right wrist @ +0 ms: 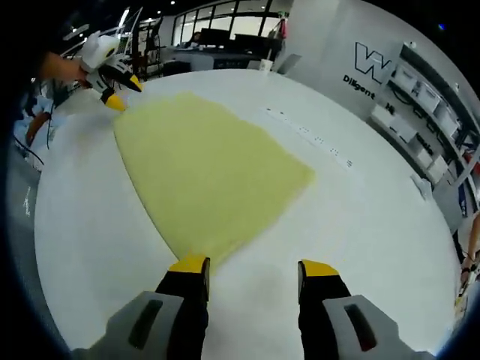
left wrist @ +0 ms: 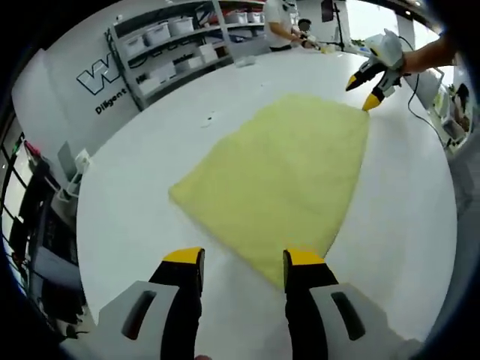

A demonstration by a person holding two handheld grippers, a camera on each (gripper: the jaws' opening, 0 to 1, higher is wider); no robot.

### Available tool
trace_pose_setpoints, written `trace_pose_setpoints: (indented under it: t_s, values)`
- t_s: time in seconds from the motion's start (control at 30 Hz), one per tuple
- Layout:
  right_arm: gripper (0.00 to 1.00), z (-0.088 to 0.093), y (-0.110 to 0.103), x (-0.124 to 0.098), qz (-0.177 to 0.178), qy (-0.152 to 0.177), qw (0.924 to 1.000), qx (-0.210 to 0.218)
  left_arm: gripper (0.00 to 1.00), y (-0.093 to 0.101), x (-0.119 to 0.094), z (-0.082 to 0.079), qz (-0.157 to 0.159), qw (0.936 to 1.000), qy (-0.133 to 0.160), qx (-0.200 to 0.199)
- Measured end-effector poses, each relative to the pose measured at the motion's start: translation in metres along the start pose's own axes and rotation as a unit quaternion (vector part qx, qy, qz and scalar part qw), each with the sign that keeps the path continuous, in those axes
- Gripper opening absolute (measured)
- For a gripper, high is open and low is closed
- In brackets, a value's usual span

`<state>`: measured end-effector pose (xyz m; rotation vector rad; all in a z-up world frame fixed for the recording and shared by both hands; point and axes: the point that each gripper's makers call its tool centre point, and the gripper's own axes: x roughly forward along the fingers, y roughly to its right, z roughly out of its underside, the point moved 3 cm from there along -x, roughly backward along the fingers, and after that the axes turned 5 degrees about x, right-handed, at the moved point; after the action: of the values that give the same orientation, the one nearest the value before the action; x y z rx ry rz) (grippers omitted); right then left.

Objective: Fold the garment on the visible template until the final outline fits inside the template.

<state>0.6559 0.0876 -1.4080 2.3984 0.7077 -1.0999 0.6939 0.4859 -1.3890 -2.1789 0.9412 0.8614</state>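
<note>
A pale yellow garment [left wrist: 285,176] lies flat on the white table [left wrist: 135,225], folded into a rough four-sided shape. My left gripper [left wrist: 244,262] hovers open at its near corner, the cloth edge reaching just ahead of the right-hand jaw, nothing between the jaws. My right gripper [left wrist: 362,92] hangs open at the opposite corner, held by a hand. In the right gripper view the garment [right wrist: 210,172] stretches away from my right gripper [right wrist: 253,268], open and empty, its left-hand jaw at the cloth's tip. The left gripper [right wrist: 124,93] is at the far corner, open.
Small dark marks [right wrist: 315,139] run in a row on the table [right wrist: 360,225] beside the garment. Shelves with white bins [left wrist: 172,45] line the wall with lettering. A person [left wrist: 281,22] stands at a far bench. A cable [left wrist: 420,112] trails off the table edge.
</note>
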Motion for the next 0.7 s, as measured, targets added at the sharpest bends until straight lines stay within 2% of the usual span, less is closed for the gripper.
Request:
trace_pose_setpoints:
  t_s: [0.13,0.27,0.4,0.5,0.7]
  values:
    - [0.41,0.004,0.0,0.001,-0.001,-0.003,1.0,0.006,0.43,0.001,0.002,0.01,0.001,0.9999,-0.015,0.006]
    - [0.4,0.008,0.001,-0.002,0.0,-0.01,0.9999,-0.01,0.43,0.003,0.0,0.01,0.002,0.9998,-0.016,0.01]
    - [0.41,-0.001,0.003,-0.01,0.003,0.014,0.9999,0.004,0.43,0.003,-0.004,0.008,-0.003,1.0,-0.003,-0.002]
    - [0.42,-0.002,0.0,-0.009,-0.003,0.018,0.9998,0.007,0.42,0.008,-0.007,0.007,-0.002,0.9999,0.012,-0.012]
    - [0.41,0.007,-0.008,-0.007,-0.01,0.004,0.9999,-0.009,0.43,0.018,-0.005,0.021,0.002,0.9999,-0.012,0.0]
